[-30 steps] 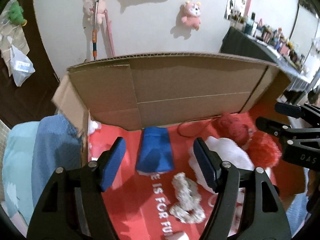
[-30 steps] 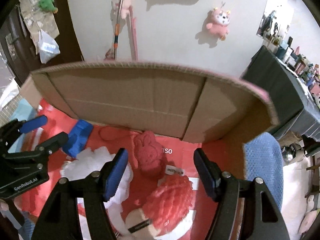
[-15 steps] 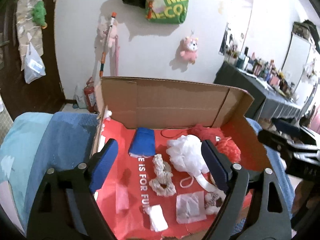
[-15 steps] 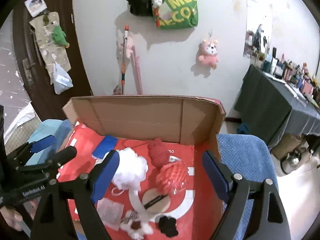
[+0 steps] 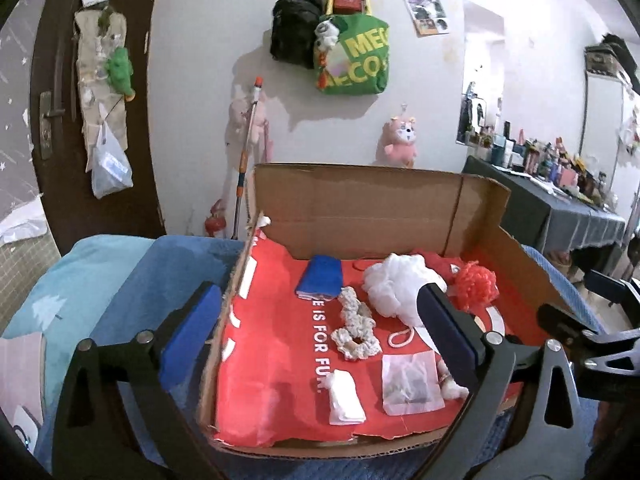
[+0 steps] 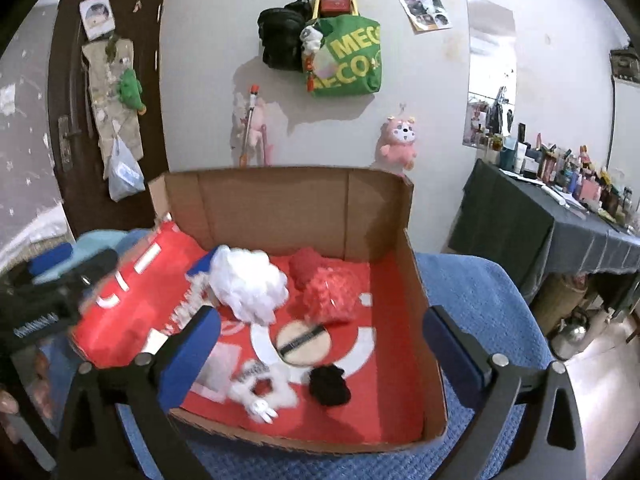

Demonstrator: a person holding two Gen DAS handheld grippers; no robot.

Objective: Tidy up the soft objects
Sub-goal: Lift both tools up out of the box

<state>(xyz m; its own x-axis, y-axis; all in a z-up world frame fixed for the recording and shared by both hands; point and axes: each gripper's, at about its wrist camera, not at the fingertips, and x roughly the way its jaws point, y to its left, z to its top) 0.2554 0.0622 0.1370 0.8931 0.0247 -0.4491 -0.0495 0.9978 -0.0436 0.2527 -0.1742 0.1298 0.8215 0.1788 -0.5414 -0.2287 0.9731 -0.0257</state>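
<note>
An open cardboard box [image 5: 360, 200] with a red lining lies on a blue blanket. Inside it are a folded blue cloth [image 5: 320, 278], a white bath pouf [image 5: 400, 284], a red pouf [image 5: 476, 284], a cream scrunchie [image 5: 356, 326], a white folded cloth [image 5: 346, 398] and a sachet [image 5: 410, 378]. The right wrist view adds a round powder puff [image 6: 304, 342], a black soft piece [image 6: 330, 384] and a white fluffy band [image 6: 262, 392]. My left gripper [image 5: 316, 304] hangs at the box's near left corner, jaws opening, nothing between them. At the near right side my right gripper [image 6: 322, 320] is also opening and holds nothing.
The blue blanket [image 6: 472, 292] spreads around the box. A dark-clothed table [image 6: 560, 216] crowded with bottles stands at the right, with a kettle [image 6: 574, 330] on the floor below it. Bags [image 5: 352, 60] and a pink plush [image 5: 400, 138] hang on the wall behind.
Both grippers have drawn back from deep inside the box to its near edge. Their jaws have spread wider. The whole box and its contents now show.
</note>
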